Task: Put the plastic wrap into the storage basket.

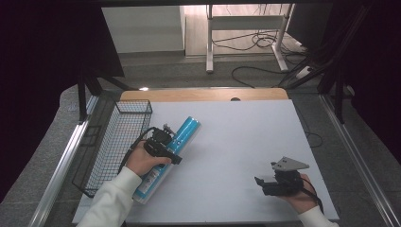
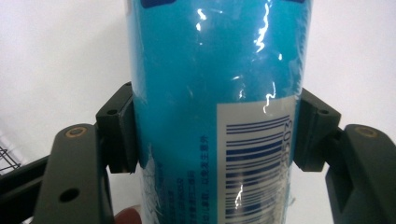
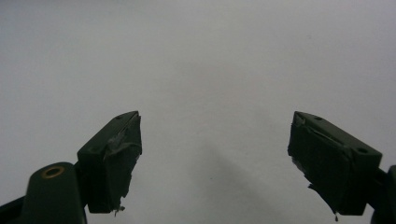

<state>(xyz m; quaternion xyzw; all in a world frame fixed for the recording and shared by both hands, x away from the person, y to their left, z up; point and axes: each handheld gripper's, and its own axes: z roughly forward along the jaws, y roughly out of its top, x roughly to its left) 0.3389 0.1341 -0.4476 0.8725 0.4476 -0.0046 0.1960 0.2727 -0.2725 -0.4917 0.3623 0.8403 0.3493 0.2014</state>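
A long blue cylinder (image 1: 177,142) wrapped in shiny plastic, with a white barcode label, slants across the left part of the white table top (image 1: 236,142). My left gripper (image 1: 163,150) is shut on the blue cylinder (image 2: 219,107) near its middle, both black pads (image 2: 122,130) pressed against its sides. My right gripper (image 1: 265,182) rests near the front right of the table, pointing left. Its jaws stand wide apart in the right gripper view (image 3: 215,163), with nothing but the bare white surface between them.
A black wire basket (image 1: 116,142) stands along the table's left edge, just left of the cylinder. Behind the table lie grey floor, cables and a white frame's legs (image 1: 246,33). Metal rails (image 1: 61,165) run on both sides.
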